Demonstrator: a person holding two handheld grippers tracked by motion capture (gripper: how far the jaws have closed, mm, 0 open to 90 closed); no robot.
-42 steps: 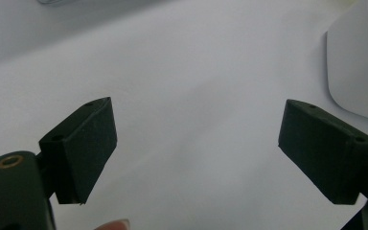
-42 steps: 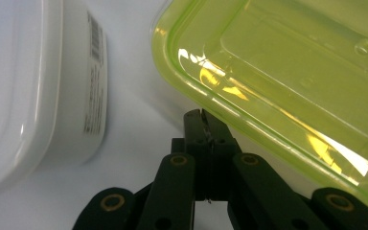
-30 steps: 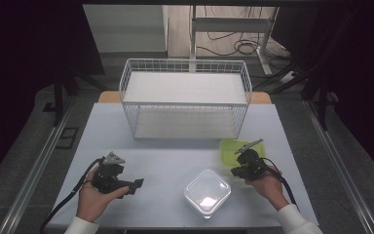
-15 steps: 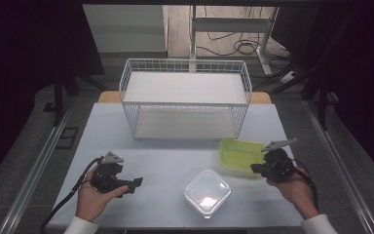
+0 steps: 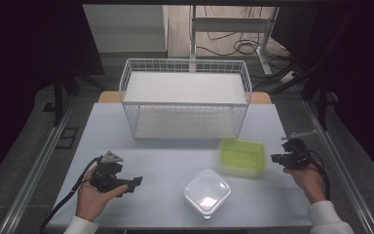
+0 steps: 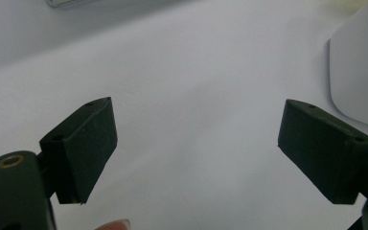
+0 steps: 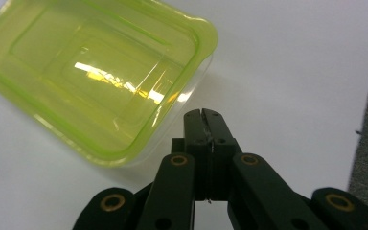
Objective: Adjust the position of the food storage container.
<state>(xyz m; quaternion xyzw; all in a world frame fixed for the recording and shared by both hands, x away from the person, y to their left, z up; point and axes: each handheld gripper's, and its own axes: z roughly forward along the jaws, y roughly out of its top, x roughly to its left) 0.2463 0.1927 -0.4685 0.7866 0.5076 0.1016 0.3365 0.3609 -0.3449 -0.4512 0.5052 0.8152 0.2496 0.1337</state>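
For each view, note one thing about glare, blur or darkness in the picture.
High view: dark surroundings, bright spot on the clear container. Left gripper view: the container's edge washes out white and soft. Right gripper view: glare streaks on the green lid.

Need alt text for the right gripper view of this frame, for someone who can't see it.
The right hand-held gripper has its black jaws shut on nothing, pointing at the near corner of a yellow-green plastic container. The container sits on a white table, just beyond the jaw tips and apart from them.
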